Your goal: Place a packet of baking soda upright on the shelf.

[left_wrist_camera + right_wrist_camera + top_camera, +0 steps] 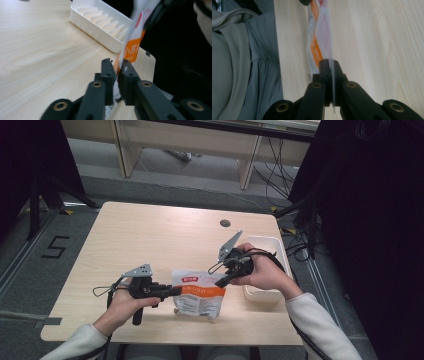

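A white and orange bag [200,297] hangs just above the wooden table [150,240], held between the two hand-held grippers. My right gripper [218,282] is shut on the bag's upper right corner. In the right gripper view its jaws [329,62] are pressed tight on the thin edge of the bag [322,32]. My left gripper [177,291] is at the bag's left edge. In the left gripper view the bag [132,47] runs between the jaws of the left gripper [117,62]. A narrow gap shows there, and the pads do not clamp the bag.
A white tray [260,240] stands at the table's right edge; in the left gripper view the tray [100,35] holds several pale wedge-shaped pieces [105,21]. A round cable hole [225,223] lies behind it. The person's grey clothing [242,62] is beyond the table's near edge.
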A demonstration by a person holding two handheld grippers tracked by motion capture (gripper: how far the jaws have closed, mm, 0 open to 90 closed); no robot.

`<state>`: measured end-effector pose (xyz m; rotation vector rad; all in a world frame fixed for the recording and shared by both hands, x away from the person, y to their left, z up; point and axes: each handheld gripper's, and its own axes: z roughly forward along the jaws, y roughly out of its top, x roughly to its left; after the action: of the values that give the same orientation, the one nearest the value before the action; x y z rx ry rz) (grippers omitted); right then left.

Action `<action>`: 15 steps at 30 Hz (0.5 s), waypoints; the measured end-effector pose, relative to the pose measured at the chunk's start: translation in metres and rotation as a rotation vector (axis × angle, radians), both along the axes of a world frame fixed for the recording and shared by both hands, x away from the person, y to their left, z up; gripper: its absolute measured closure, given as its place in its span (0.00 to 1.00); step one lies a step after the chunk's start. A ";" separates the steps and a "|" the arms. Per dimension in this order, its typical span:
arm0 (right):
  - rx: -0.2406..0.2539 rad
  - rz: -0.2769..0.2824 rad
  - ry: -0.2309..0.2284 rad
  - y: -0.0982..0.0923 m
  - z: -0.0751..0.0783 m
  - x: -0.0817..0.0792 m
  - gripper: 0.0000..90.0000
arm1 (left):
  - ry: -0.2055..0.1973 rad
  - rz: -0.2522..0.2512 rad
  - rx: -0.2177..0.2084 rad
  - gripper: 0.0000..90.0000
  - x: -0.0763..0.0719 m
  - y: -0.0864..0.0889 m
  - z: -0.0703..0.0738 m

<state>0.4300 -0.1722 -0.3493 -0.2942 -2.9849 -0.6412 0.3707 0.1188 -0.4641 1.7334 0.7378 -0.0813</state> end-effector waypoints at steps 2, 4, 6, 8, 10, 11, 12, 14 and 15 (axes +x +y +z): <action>-0.024 0.017 -0.006 0.002 0.006 0.001 1.00 | -0.010 0.014 0.036 0.77 -0.003 0.001 -0.002; -0.032 0.026 -0.017 0.003 0.010 0.002 1.00 | -0.042 0.034 0.084 0.67 -0.007 0.005 -0.006; -0.057 0.020 -0.032 0.003 0.015 0.002 1.00 | -0.085 0.061 0.173 0.57 -0.013 0.010 -0.012; -0.083 -0.005 -0.030 0.002 0.020 0.002 1.00 | -0.107 0.081 0.215 0.50 -0.018 0.016 -0.016; -0.077 0.017 -0.046 0.000 0.024 0.005 1.00 | -0.106 0.094 0.225 0.44 -0.021 0.020 -0.016; -0.080 0.023 -0.054 0.000 0.026 0.007 1.00 | -0.109 0.137 0.234 0.41 -0.029 0.027 -0.018; -0.102 -0.011 -0.048 -0.002 0.030 0.006 1.00 | -0.119 0.140 0.244 0.40 -0.032 0.030 -0.018; -0.093 0.004 -0.060 -0.002 0.032 0.008 1.00 | -0.125 0.153 0.256 0.38 -0.038 0.035 -0.020; -0.095 0.015 -0.064 -0.003 0.033 0.009 1.00 | -0.123 0.157 0.256 0.38 -0.040 0.038 -0.020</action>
<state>0.4395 -0.1748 -0.3165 -0.2620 -3.0810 -0.5175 0.3302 0.1567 -0.4844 1.8956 0.8178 0.2348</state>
